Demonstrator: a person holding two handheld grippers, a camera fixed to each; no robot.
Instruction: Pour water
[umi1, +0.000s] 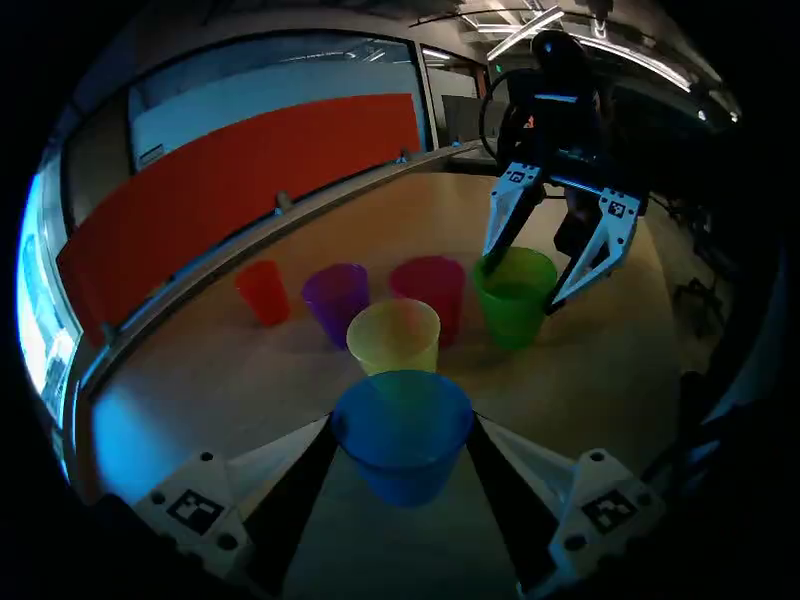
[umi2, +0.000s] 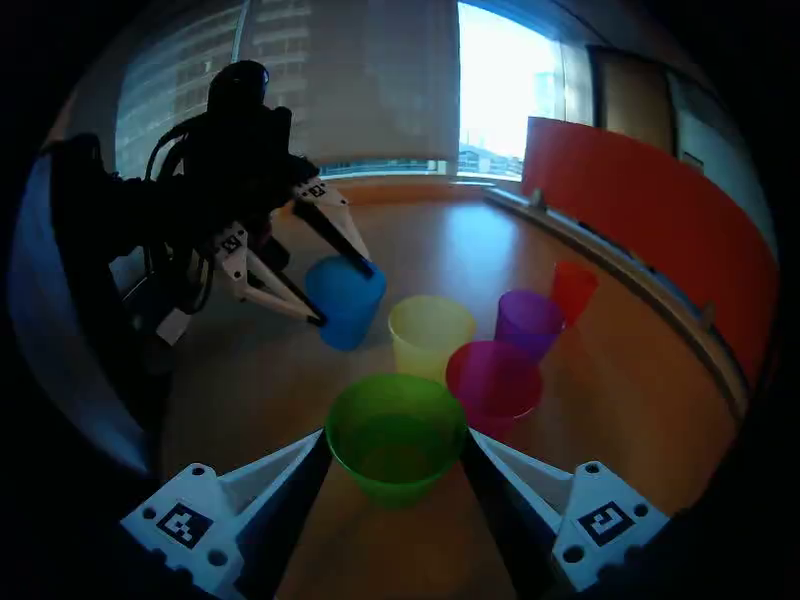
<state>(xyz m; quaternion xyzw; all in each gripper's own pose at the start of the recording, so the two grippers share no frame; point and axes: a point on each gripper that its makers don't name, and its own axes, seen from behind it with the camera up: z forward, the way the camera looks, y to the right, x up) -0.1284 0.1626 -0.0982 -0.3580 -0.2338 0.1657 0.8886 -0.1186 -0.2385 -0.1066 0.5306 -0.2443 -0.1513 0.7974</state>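
My left claw (umi1: 403, 425) reaches forward and low. Its two white fingers press on either side of the blue cup (umi1: 403, 460), which sits upright between them, close to the camera. In the right gripper view the same claw slants down from a dark handle at the left, with its fingertips clamped on the blue cup just below the rim.

My right claw (umi2: 397, 437) grips the green cup (umi2: 395, 465) the same way, with one finger against each side. In the left gripper view it comes down from the far right, its fingers spread to the cup's width. I cannot tell whether either cup holds water, or whether either is lifted off the worktop (umi1: 600, 370).

Four more cups stand upright between the two held ones. The yellow cup (umi1: 393, 335) is just beyond the blue cup. The magenta cup (umi1: 430, 290) is beside the green cup. The purple cup (umi1: 337, 300) is next along, and the orange cup (umi1: 263, 292) is farthest along the row.

The worktop is pale wood. A raised rail runs along one edge, backed by a red panel (umi1: 230, 190). Bright windows (umi2: 500, 90) with blinds fill the wall beyond.
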